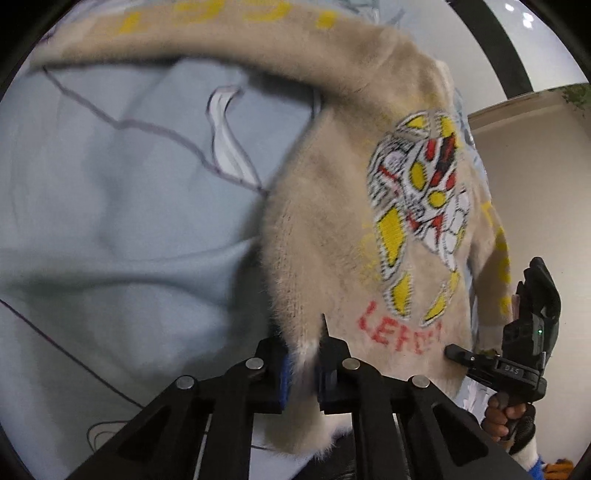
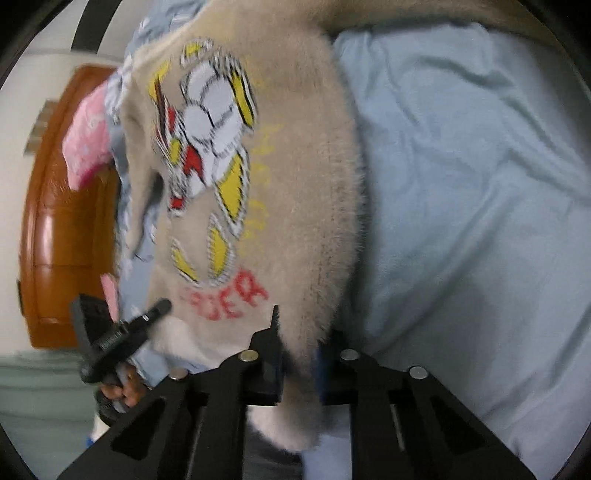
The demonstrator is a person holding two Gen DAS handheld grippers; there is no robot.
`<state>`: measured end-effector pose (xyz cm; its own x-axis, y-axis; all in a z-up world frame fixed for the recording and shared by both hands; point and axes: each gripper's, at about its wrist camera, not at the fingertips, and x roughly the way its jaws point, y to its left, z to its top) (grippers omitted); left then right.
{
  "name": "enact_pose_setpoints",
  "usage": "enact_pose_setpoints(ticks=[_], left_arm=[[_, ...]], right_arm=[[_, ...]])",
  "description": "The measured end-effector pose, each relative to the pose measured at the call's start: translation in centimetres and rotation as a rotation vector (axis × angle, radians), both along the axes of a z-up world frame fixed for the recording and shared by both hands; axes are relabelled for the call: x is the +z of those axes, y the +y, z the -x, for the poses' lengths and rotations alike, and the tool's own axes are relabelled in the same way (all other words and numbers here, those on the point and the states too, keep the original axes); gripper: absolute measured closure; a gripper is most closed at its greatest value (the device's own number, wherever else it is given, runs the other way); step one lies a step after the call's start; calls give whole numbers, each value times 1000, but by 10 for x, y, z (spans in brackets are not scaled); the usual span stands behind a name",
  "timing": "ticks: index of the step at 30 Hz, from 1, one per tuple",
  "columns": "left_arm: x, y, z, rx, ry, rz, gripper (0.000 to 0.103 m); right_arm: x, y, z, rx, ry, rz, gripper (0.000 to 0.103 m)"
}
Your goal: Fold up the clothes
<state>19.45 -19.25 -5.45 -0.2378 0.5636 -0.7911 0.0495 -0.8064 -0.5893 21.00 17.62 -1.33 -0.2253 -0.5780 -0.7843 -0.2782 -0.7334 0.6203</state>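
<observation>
A fuzzy beige sweater (image 1: pixel 332 240) with a yellow, red and white cartoon print and red letters hangs lifted above the light blue bedsheet (image 1: pixel 110 221). My left gripper (image 1: pixel 303 365) is shut on the sweater's bottom hem at one corner. My right gripper (image 2: pixel 300 362) is shut on the hem at the other corner; the sweater (image 2: pixel 295 184) fills the middle of the right wrist view. Each gripper shows in the other's view: the right one (image 1: pixel 509 362) at the sweater's right edge, the left one (image 2: pixel 118 332) at its left edge. A sleeve with yellow letters (image 1: pixel 221 33) trails across the top.
The bedsheet (image 2: pixel 480 221) is wrinkled and spreads under the sweater. A brown wooden headboard (image 2: pixel 59 221) and a pink cloth (image 2: pixel 85 140) lie to the left in the right wrist view. A white wall (image 1: pixel 535 184) stands beyond the bed's edge.
</observation>
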Motion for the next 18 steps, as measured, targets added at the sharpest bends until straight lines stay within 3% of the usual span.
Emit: enact_pose_setpoints(ticks=[2, 6, 9, 12, 18], left_arm=[[28, 2, 4, -8, 52, -23, 93], [100, -4, 3, -40, 194, -63, 93], [130, -23, -8, -65, 258, -69, 93], [139, -29, -36, -89, 274, -53, 93], [83, -28, -67, -89, 150, -14, 93]], right_arm=[[15, 4, 0, -24, 42, 31, 92], [80, 6, 1, -30, 196, 91, 92], [108, 2, -14, 23, 254, 66, 92], [110, 1, -39, 77, 256, 54, 92], [54, -10, -64, 123, 144, 35, 92]])
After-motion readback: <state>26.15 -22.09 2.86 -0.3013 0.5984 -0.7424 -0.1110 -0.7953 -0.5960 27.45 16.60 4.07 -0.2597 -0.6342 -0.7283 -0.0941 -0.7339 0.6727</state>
